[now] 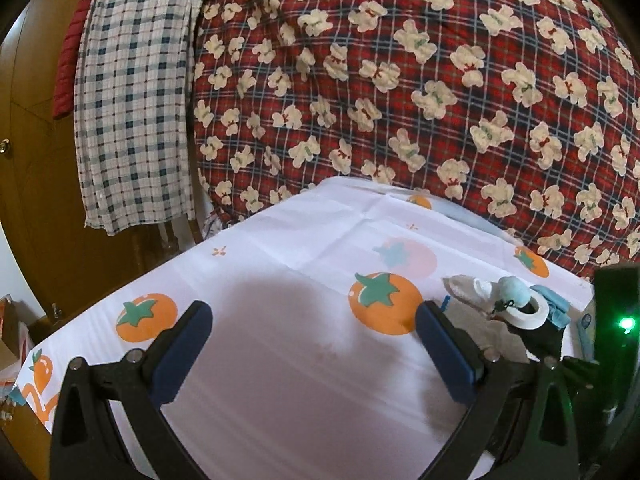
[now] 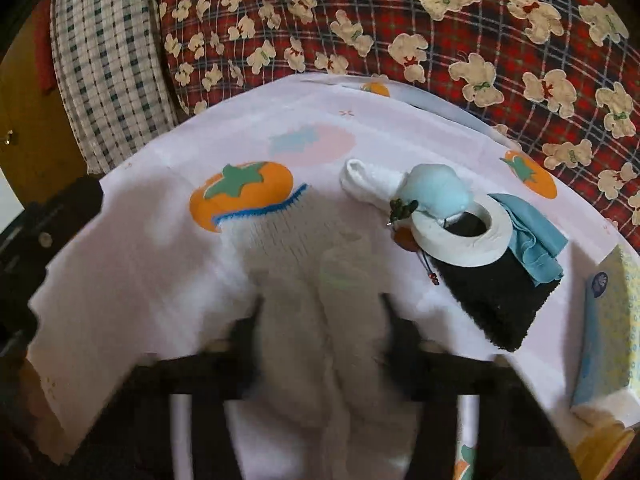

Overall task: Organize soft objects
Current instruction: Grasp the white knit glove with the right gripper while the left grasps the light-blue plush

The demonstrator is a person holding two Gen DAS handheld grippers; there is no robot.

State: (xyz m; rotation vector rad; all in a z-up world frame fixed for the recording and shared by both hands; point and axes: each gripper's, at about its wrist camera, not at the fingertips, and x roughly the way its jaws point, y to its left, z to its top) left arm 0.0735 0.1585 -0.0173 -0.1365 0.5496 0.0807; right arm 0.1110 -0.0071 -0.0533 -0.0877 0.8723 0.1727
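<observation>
Looks like the pickup step — right tongs (image 2: 320,320) are clamped on the grey glove (image 2: 312,264) lying on the table (image 2: 140,208) beside the pile, left tongs (image 1: 312,340) wide open and empty — next it probably needs lifting clear.

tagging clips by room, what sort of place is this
Probably a bedroom at home: a red plaid quilt with teddy bears is heaped behind a small table under a persimmon-print cloth, a checked shirt hangs at the left, and a wooden door stands behind it.

Home bedroom: teddy-bear plaid quilt (image 1: 400,80), checked cloth (image 1: 132,100), fruit-print tablecloth (image 1: 280,240), wooden door (image 1: 28,140).
</observation>
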